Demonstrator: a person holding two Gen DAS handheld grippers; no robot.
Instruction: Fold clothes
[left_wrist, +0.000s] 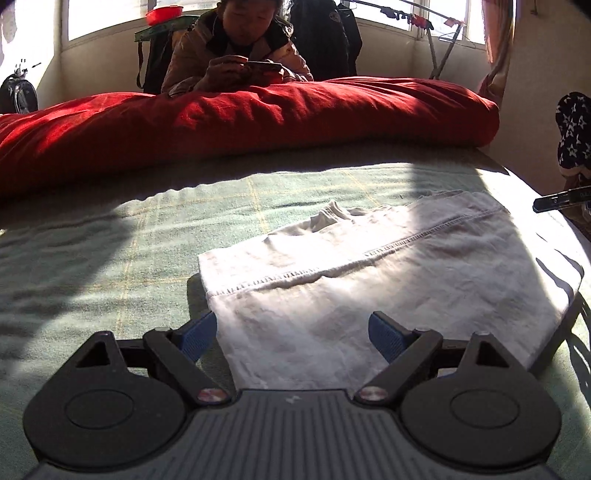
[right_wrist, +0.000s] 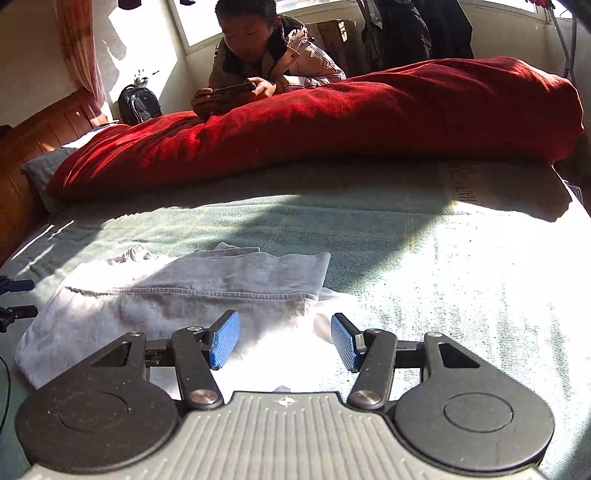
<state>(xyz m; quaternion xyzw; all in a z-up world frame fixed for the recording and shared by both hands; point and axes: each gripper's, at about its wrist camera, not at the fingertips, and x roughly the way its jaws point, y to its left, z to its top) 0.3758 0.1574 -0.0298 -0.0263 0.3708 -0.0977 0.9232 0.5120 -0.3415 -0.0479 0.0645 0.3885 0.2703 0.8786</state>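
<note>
One white garment lies partly folded on the bed, on a pale green blanket with thin yellow lines. One stitched hem runs across it, and a crumpled collar sits at its far edge, toward the quilt.

The left gripper hovers at the garment's near left corner, jaws spread wide and holding nothing; one blue pad is over the blanket just beside the garment's edge, the other over the cloth. The right gripper is at the garment's near right corner, jaws also wide apart and empty, its left pad above the cloth.

Beyond the garment lies one long red quilt, rolled across the bed. Behind the quilt one person leans on it, holding one phone in both hands. One dark backpack stands on the floor left of the person, beside a wooden headboard. Dark jackets hang right of the person; how many, I cannot tell.
</note>
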